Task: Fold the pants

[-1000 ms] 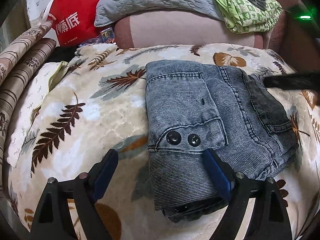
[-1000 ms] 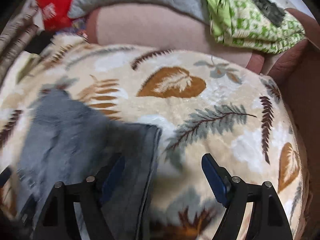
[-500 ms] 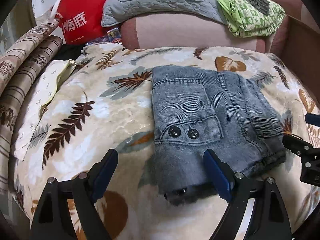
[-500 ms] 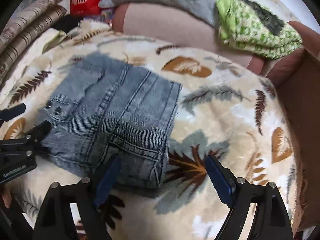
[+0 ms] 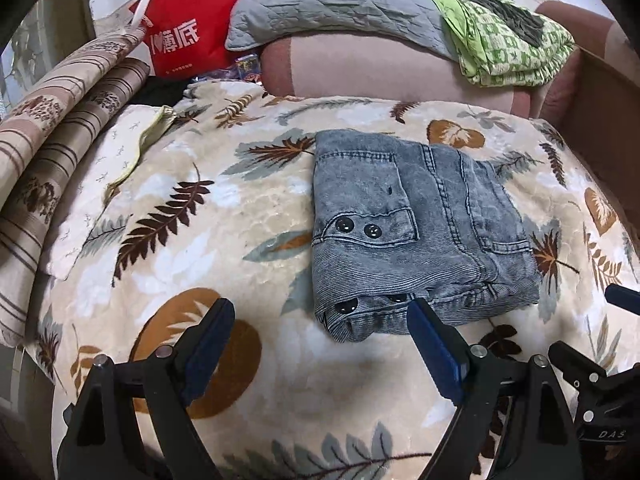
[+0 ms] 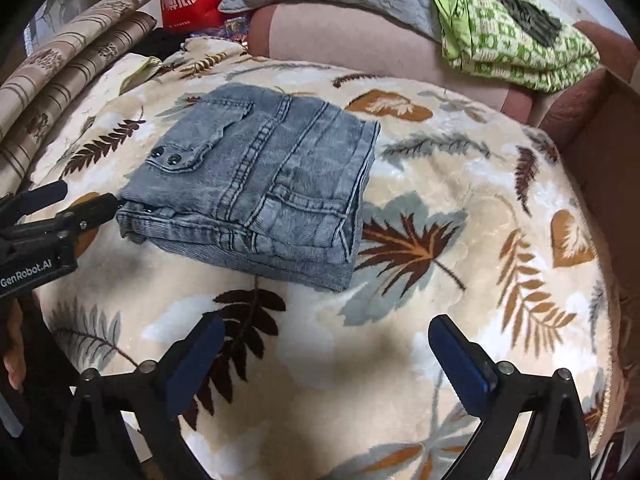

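The grey-blue denim pants [image 5: 412,232] lie folded into a compact rectangle on the leaf-print blanket [image 5: 208,216]; they also show in the right wrist view [image 6: 260,184]. My left gripper [image 5: 320,344] is open and empty, hovering just in front of the fold's near edge. It shows at the left edge of the right wrist view [image 6: 52,204]. My right gripper [image 6: 324,356] is open and empty, held back from the pants over bare blanket [image 6: 460,208]. Its fingers show at the right edge of the left wrist view [image 5: 592,368].
A pink sofa back [image 5: 380,64] runs behind the blanket. On it lie a grey quilted pillow [image 5: 332,0] and a green patterned cloth [image 5: 504,44]. A red bag [image 5: 188,36] stands at the back left. Striped bedding [image 5: 52,132] lies along the left.
Both grippers have pulled back from the folded pants toward the near edge of the blanket. The pants lie still, free of both grippers.
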Tool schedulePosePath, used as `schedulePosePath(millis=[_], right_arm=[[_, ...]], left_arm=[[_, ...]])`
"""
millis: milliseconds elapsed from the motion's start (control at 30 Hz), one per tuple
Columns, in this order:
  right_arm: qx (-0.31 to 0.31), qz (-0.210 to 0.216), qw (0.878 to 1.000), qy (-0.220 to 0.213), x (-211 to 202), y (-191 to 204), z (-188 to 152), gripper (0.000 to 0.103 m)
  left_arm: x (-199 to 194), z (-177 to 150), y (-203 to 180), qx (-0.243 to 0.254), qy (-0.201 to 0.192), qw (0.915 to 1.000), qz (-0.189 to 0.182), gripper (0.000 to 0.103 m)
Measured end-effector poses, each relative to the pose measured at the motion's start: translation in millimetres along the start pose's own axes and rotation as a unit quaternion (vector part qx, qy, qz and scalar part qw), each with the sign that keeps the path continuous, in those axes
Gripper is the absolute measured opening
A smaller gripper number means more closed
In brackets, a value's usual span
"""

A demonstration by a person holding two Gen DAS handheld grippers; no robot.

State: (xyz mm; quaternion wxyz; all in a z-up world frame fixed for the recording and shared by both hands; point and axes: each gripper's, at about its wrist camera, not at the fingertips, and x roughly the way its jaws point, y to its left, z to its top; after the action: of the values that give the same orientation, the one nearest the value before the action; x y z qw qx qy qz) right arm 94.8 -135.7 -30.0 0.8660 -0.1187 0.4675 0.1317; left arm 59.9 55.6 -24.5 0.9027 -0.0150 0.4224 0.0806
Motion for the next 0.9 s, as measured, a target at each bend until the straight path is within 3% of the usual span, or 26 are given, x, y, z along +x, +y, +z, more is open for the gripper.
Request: schedulePosePath(millis=[200,500,733,900], right_arm=[[-0.01,-0.006,1.0,-0.026,-20,1,12,0.103],[-0.025,-0.018,0.999,-0.03,-28,7,19,0.103],[0.012,0.012,0.999,-0.034,-21,1,32,0.103],[0.04,0.004,0.998,-0.05,1,-1,50,0.103]], left_arm=[[-15,0,2,-0.006,-0.01,0.9999,-0.001,0.088],[-23,-1,2,-0.005,-0.014,0.9997,-0.021,0.088],[-13,-6,13,-0.016,-0.002,0.9997,-0.016,0.088],[-9,-10,23,-0.031,0.005,0.9994,-0.012,0.088]])
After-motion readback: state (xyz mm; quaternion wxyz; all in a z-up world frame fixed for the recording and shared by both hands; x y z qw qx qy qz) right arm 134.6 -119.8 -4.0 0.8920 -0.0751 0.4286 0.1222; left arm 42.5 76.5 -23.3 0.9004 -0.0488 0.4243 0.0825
